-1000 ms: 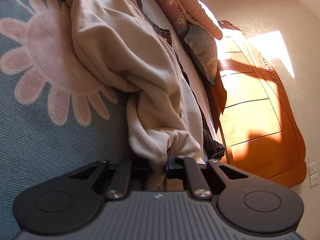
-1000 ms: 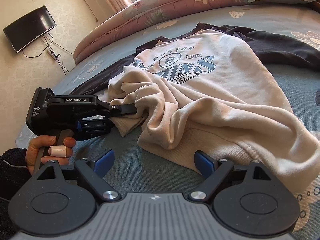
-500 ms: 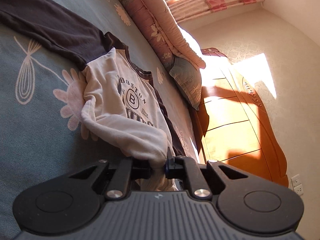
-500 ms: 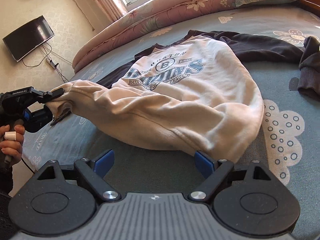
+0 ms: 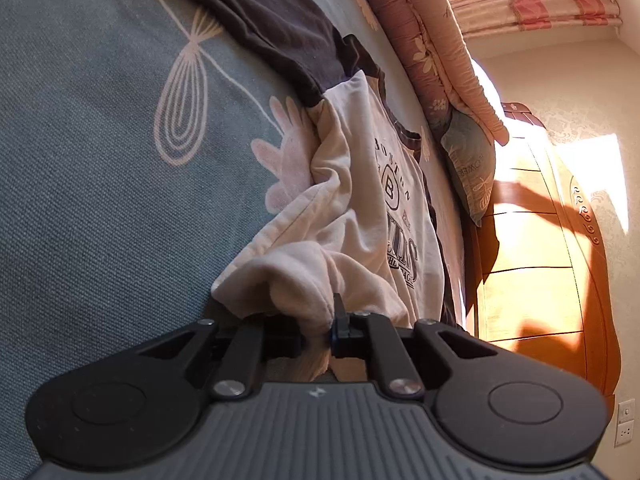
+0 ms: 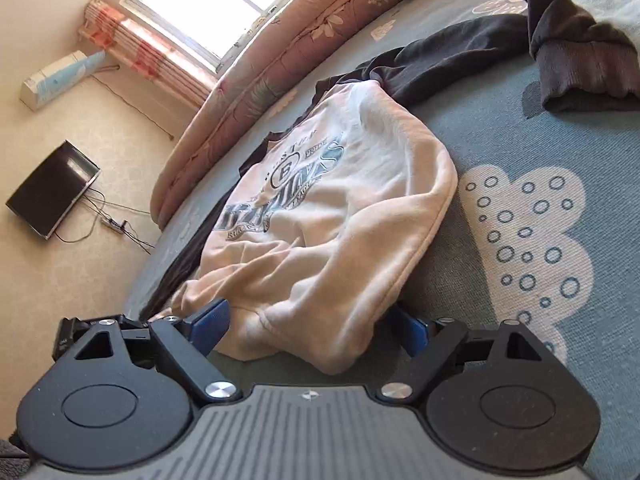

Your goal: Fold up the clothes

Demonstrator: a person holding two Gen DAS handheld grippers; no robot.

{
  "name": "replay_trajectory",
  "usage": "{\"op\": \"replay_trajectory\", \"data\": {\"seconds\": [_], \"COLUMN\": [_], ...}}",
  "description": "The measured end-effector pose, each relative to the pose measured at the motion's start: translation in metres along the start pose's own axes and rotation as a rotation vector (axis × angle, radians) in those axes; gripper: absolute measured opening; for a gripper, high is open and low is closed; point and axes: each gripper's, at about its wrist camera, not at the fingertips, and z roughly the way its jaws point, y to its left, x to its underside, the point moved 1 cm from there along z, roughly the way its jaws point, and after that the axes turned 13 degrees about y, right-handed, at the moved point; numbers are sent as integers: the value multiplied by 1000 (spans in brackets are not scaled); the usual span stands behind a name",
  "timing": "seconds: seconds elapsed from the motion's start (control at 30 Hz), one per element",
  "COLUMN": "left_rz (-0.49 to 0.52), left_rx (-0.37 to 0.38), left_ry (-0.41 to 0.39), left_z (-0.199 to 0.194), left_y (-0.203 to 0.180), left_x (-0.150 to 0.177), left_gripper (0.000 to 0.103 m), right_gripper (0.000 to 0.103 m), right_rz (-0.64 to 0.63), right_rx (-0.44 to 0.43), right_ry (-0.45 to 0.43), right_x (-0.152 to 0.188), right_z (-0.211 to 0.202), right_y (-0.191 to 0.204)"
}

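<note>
Lying on the teal bedspread (image 6: pixel 520 128) with its long axis running from the near hem toward the far quilt (image 6: pixel 256 76), the cream sweatshirt (image 6: pixel 332 216) is being pinched at a bunched corner by the clamped left gripper (image 5: pixel 320 330), while the right gripper (image 6: pixel 308 320) is gaping wide astride the hem, gripping nothing.

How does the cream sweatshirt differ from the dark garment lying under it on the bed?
The cream sweatshirt is pale with blue printed lettering; the dark garment is plain and near black. The sweatshirt lies on top and bunched; the dark garment lies beneath it, spread flatter. The left gripper pinches the sweatshirt; nothing grips the dark garment. Both rest on the bedspread.
</note>
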Motion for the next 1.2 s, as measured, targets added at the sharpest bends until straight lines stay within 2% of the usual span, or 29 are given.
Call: {"op": "replay_trajectory", "data": {"seconds": [0.03, 0.1, 0.17, 0.23, 0.33, 0.43, 0.47, 0.53, 0.57, 0.6, 0.63, 0.73, 0.9, 1.03, 1.2], "left_rz": [-9, -43, -46, -37, -34, -32, -30, -32, -33, -35, -17, 46, 147, 210, 241], "left_rx": [-2, 40, 56, 58, 73, 83, 77, 55, 43, 32, 15, 6, 62, 88, 43], "left_ry": [6, 9, 9, 8, 8, 6, 9, 16, 18, 20, 18, 5, -34, -52, -26], "left_z": [4, 9, 13, 13, 13, 15, 16, 16, 15, 14, 10, -9, -60, -97, -119], "left_y": [4, 11, 14, 14, 18, 18, 17, 12, 9, 6, 0, -15, -48, -67, -66], "left_x": [-2, -7, -10, -10, -8, -9, -10, -11, -11, -11, -9, 0, 21, 44, 68], "left_gripper": [11, 11, 13, 14, 16, 16, 16, 16, 15, 14, 11, 10, 10, 9, 9], "right_gripper": [90, 86, 80, 80, 80, 75, 68, 39, 14, 10, 13, 13, 12, 11, 11], "right_rz": [31, 49, 53, 67, 70, 49, 57, 112, 145, 177, 195, 177, 64, -11, -81], "right_rx": [-47, -102, -96, -103, -123, -125, -111, -79, -62, -44, -64, -92, -112, -91, -36], "right_ry": [-9, -22, -1, 27, 83, 72, 60, 45, 50, 55, 54, 59, 40, 41, 93], "right_x": [-7, -21, -36, -42, -30, -9, -9, -13, -15, -17, -18, -17, -19, -26, -21], "right_z": [6, 15, 24, 28, 21, 15, 16, 22, 26, 30, 29, 17, -16, -40, -59], "right_y": [-6, -13, -15, -15, -10, -9, -10, -15, -19, -24, -24, -13, 21, 46, 64]}}
